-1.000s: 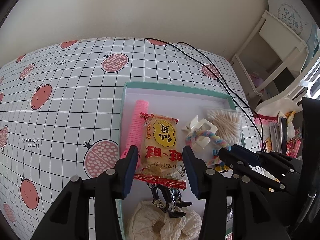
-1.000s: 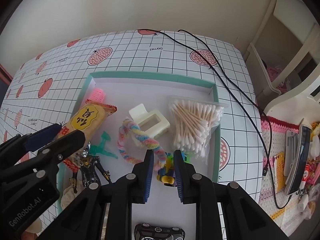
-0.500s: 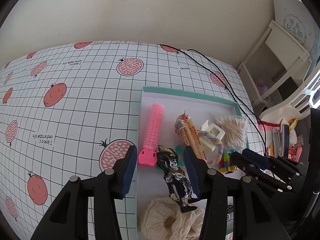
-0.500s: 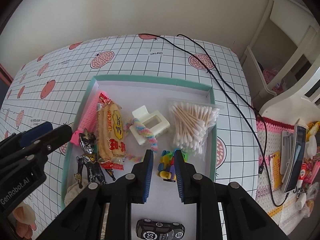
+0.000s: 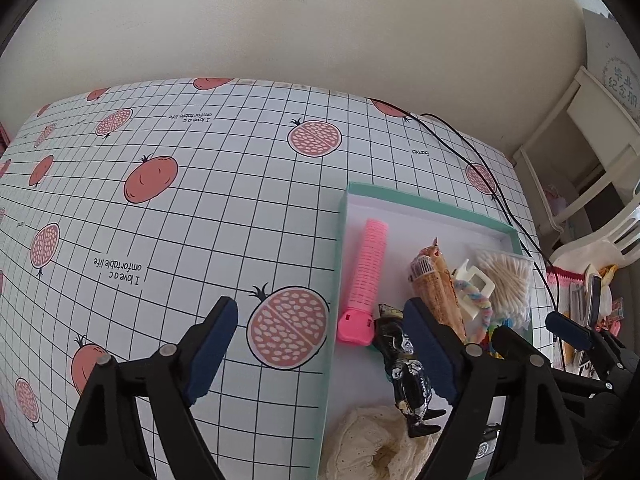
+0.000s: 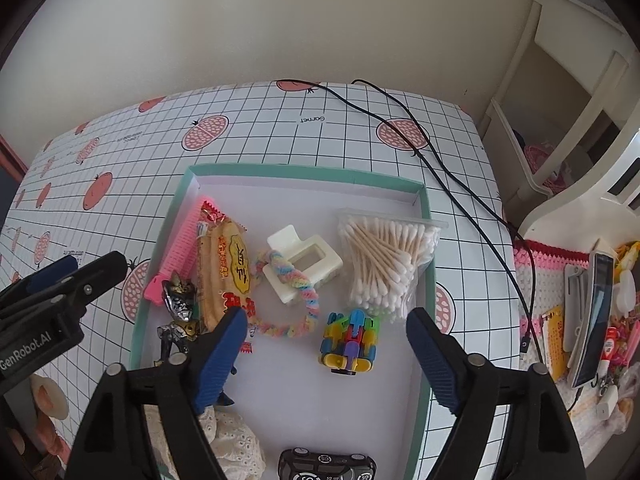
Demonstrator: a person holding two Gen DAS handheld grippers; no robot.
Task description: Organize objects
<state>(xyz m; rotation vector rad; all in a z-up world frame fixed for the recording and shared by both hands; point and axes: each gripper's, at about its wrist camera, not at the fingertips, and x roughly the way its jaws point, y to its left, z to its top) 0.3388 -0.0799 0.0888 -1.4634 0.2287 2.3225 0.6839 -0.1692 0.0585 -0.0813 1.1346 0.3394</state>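
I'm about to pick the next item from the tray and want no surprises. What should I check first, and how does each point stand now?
1. Right hand-held gripper open and empty: ok.
2. Left hand-held gripper open and empty: ok.
3. Multicoloured block toy lies free between the right fingers' line: ok.
4. Clear bag of cotton swabs inside the teal-rimmed tray: ok.
5. Black cable lies outside the tray: ok.
6. Toy's underside grip surface: cannot tell.
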